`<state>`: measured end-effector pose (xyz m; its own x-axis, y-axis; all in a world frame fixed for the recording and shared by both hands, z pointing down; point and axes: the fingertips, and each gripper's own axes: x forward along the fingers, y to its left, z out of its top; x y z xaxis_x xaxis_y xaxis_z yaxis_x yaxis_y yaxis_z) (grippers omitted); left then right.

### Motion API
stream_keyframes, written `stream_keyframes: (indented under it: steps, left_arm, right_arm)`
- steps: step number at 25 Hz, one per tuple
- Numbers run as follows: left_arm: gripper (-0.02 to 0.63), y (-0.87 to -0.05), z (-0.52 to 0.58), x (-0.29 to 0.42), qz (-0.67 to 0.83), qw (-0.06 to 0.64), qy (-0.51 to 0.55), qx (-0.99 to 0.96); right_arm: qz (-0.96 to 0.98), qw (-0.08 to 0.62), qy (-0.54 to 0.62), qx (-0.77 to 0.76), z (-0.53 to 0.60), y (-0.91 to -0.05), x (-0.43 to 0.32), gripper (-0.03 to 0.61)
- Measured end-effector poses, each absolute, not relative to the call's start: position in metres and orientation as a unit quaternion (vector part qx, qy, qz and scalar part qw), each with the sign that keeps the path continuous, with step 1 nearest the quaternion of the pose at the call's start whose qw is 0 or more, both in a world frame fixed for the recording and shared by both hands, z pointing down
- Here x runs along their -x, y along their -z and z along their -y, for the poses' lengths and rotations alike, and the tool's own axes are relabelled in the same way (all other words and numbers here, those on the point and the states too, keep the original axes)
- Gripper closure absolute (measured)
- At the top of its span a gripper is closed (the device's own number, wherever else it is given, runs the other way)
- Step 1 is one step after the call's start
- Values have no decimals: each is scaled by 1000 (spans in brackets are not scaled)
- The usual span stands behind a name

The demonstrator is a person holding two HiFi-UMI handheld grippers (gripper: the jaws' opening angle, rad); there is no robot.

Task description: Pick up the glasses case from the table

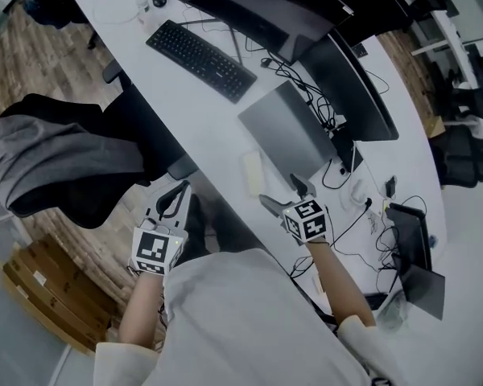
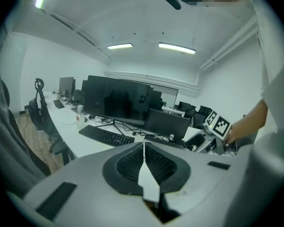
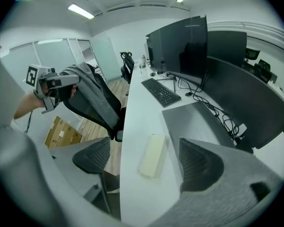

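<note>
- Glasses case (image 3: 153, 155): pale, oblong, lying flat on the white table (image 3: 132, 122). It sits close to the table edge on your side and just beside the closed laptop (image 3: 194, 122). Nothing is touching it.
- Right gripper (image 3: 143, 150): jaws spread wide with only air between them. The case shows in the gap, lower down. The gripper hovers above the table, not yet down on it.
- Left gripper (image 2: 143, 150): jaws pressed together, empty. It is held off the table's edge, near the office chair (image 3: 90, 96), and plays no part in this pick.
- Risk, laptop side: there is little room between case and laptop. Your jaw on that side could land on the lid instead of dropping beside the case, so the close would catch one long side or nothing.
- Risk, edge side: a skewed descent or a one-sided nudge would likely slide the case toward the table edge and off by the chair.
- Risk, grip: the shell looks smooth and rounded, so a shallow pinch high on it may slip out on the lift. Centre over its middle and go low before you close.
</note>
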<state>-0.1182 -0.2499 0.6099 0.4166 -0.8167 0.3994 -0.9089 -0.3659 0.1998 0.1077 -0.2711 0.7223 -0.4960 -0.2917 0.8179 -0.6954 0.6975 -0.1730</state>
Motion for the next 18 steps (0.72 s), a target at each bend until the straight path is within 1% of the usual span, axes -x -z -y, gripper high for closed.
stream_keyframes:
  steps: [4,11,18]
  left_arm:
    - [602,-625,250,123,530,194,-126,-816]
    - [601,-648,247,117,528,209,-144,-811]
    - [601,-668,245,112,523,223,-152,-809]
  right_arm:
    - [817,431,-260,-281,268,-756,-105,123]
    - [807,454,-273,-260,273,-804,-92,133]
    - [780,492,-298,-247,265,-866,-86,133]
